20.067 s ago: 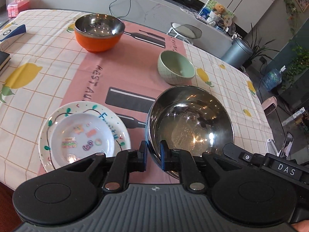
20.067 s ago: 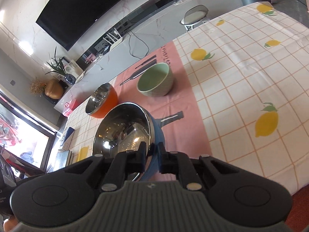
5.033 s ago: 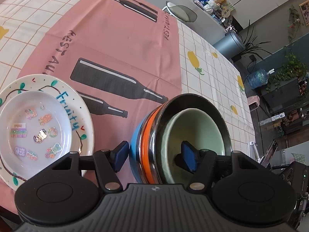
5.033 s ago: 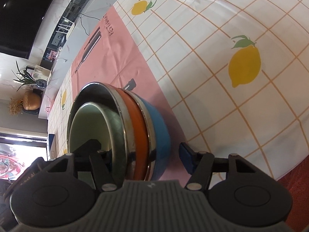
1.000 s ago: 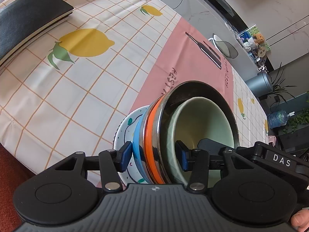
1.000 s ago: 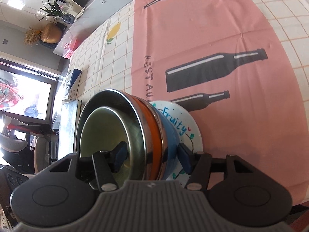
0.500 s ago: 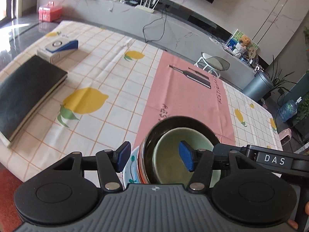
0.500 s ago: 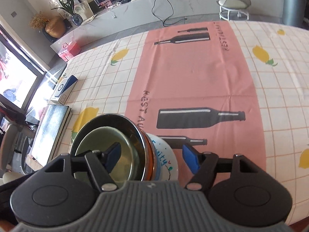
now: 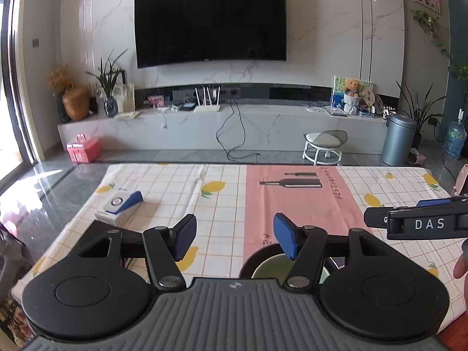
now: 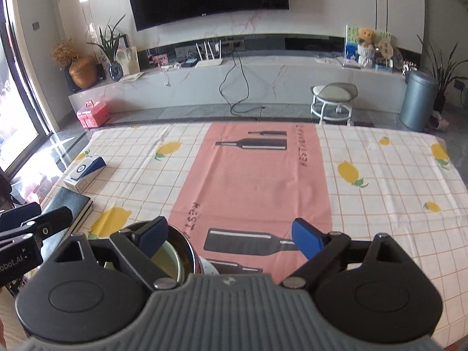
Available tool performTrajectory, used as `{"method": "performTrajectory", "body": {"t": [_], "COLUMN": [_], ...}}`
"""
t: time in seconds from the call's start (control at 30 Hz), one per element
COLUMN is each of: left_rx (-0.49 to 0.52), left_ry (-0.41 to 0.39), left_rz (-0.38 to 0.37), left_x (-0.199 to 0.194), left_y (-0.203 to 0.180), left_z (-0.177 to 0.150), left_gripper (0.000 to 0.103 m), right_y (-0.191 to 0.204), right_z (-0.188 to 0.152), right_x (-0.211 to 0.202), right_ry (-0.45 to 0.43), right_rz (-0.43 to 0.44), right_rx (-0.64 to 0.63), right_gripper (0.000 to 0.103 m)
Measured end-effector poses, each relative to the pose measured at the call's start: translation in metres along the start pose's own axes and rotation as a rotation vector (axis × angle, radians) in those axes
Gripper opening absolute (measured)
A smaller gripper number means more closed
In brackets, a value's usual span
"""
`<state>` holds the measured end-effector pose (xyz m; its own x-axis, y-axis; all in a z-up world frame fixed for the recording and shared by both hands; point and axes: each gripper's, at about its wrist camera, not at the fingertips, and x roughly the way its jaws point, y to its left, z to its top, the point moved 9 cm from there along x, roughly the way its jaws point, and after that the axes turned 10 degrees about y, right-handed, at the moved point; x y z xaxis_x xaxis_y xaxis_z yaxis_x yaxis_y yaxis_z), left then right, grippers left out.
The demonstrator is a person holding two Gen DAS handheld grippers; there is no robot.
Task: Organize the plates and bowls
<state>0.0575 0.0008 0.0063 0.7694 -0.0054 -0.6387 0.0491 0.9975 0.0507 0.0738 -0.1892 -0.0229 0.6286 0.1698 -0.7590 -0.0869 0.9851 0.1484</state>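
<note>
While you hold both tools above the table, your left gripper [image 9: 232,239] and your right gripper [image 10: 229,238] have just been opening, and both now stand wide apart with nothing between the pads. The nested bowls [image 9: 273,264] sit low at the near table edge, below and between the two tools: under the left tool's right-hand finger, under the right tool's left-hand finger [image 10: 153,235]. The white plate [image 10: 209,269] peeks out beneath the stack. Neither hand looks clearly nearer. The stack has no long axis; it is round, mouth up. Judging by this, the sorting looks finished, so any further reach would go straight down.
</note>
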Motion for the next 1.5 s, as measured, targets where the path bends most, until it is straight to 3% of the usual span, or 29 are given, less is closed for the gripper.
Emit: {"method": "performTrajectory", "body": {"t": [0.17, 0.3, 0.53, 0.7, 1.0, 1.5], "left_rx": [0.046, 0.054, 0.024, 0.006, 0.014, -0.003], "left_ry": [-0.045, 0.018, 0.153, 0.233, 0.250, 0.253], "left_rz": [-0.011, -0.045, -0.062, -0.068, -0.073, -0.065], "left_x": [-0.018, -0.016, -0.006, 0.003, 0.008, 0.009], "left_y": [-0.010, -0.014, -0.017, -0.026, -0.040, -0.036], "left_z": [-0.002, -0.022, -0.067, -0.093, -0.107, -0.105], "left_gripper": [0.073, 0.079, 0.079, 0.079, 0.079, 0.079], "right_y": [0.001, 0.005, 0.006, 0.003, -0.014, -0.012], "right_z": [-0.004, -0.022, -0.071, -0.101, -0.129, -0.129], "right_x": [-0.043, -0.063, -0.060, -0.051, -0.037, -0.039], "right_ry": [-0.134, -0.169, -0.073, -0.014, 0.036, 0.025], "right_rz": [0.012, 0.023, 0.014, -0.038, -0.062, -0.070], "right_rx": [-0.030, -0.057, -0.040, -0.033, 0.053, 0.063], "right_gripper": [0.097, 0.098, 0.098, 0.098, 0.098, 0.098]}}
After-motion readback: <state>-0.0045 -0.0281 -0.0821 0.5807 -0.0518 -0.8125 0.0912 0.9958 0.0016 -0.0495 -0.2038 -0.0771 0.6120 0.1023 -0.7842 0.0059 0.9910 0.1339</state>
